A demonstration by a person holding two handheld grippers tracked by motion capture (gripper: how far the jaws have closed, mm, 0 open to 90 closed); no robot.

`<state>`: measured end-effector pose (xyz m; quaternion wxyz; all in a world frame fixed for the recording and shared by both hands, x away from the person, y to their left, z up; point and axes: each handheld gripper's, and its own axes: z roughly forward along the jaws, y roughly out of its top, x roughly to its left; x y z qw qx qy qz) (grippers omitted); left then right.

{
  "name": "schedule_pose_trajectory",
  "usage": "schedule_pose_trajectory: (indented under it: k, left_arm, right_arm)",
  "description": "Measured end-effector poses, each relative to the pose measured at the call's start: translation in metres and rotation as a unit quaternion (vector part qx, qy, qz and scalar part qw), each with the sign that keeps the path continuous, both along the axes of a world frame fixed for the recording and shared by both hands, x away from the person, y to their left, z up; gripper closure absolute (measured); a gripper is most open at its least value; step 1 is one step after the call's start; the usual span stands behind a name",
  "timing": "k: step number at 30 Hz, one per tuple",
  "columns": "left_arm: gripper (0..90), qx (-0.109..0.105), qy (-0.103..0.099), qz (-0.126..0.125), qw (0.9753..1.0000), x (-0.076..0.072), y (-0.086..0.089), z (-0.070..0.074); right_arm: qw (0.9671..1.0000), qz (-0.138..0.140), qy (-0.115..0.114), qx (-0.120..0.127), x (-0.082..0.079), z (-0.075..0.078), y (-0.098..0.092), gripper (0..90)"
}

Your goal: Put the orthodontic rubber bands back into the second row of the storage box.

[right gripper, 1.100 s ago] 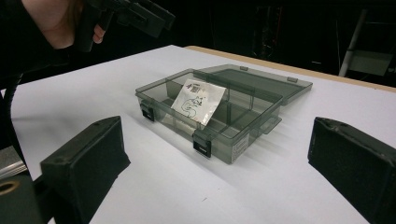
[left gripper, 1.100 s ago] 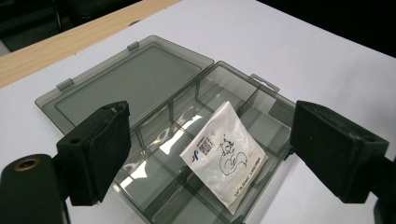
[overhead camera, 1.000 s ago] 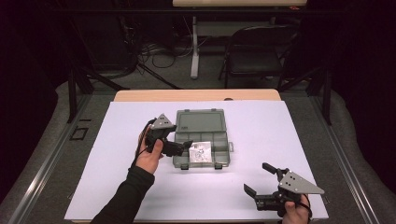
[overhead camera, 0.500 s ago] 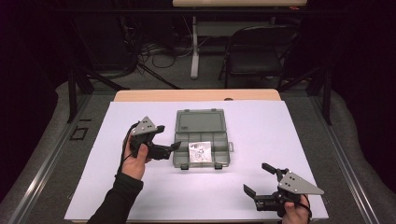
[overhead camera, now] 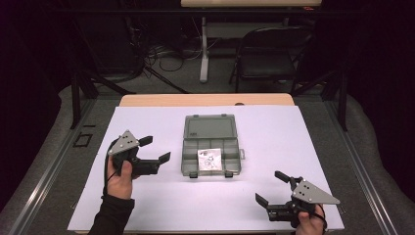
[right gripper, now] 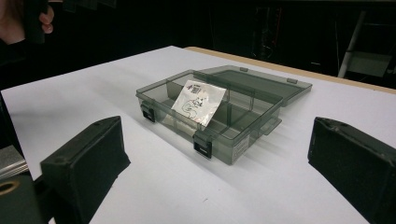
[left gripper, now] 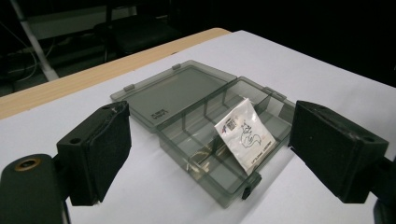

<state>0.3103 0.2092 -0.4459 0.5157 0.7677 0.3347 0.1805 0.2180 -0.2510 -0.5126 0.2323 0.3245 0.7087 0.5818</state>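
High view: grey compartment box [overhead camera: 211,146] lying open near the middle of the white counter [overhead camera: 147,210], lid folded back flat toward the far edge, a small white packet [overhead camera: 209,159] leaning inside the tray. Left tool [overhead camera: 155,150] off to the box's left, jaws spread, nothing between them, well apart from the box. Right tool [overhead camera: 270,189] low at the near right corner, jaws likewise released and empty. A chair [overhead camera: 266,54] beyond the far edge.

Left gripper view: both black pads wide apart, framing the box [left gripper: 205,128] from its side. Packet [left gripper: 244,132] propped on a divider, tilted, its upper edge standing above the tray rim. Lid flat on the counter [left gripper: 327,74] behind.

Right gripper view: jaws open and bare, facing the box's [right gripper: 219,121] front wall with its two latches. Packet [right gripper: 198,101] slanted across a compartment, not lying flat.

Judged step: box open, packet placed but unsettled, both tools standing off. Next move probably closing: calls for pressing or nudging the packet flat first, otherwise lid likely to catch on it, then swinging the lid over from the hinge side and snapping the latches while steadying the box.
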Motion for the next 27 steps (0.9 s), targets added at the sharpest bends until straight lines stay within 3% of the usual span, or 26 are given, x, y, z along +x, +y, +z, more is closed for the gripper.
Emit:
schedule_pose_trajectory:
  k: [13,27]
  left_arm:
    - [13.2,-0.012,-0.001,0.045,0.9989,-0.024,0.044,-0.018]
    - [10.1,-0.028,0.000,0.065,0.9975,-0.038,0.067,-0.041]
  right_arm:
    - [1.0000,-0.002,-0.001,0.000,0.000,0.000,0.000,3.4]
    - [1.0000,-0.001,0.003,-0.006,-0.001,0.001,0.000,3.4]
